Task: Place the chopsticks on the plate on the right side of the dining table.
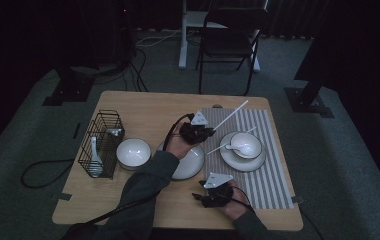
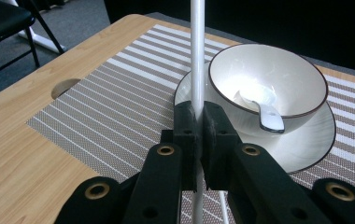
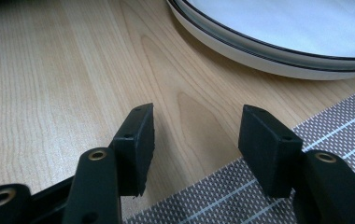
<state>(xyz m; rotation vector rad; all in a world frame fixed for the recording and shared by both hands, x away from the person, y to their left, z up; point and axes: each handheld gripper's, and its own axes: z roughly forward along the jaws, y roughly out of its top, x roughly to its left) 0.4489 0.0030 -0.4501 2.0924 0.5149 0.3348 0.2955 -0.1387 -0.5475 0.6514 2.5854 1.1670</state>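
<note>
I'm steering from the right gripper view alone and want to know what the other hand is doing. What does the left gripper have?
Observer: The left gripper is shut on a white chopstick, held over the striped placemat.
Operator: What lies ahead of it?
Observer: A bowl on a saucer, with a white spoon inside.
Operator: Anything left of the big plate?
Observer: An empty white bowl, then a black wire basket holding another spoon.
</note>
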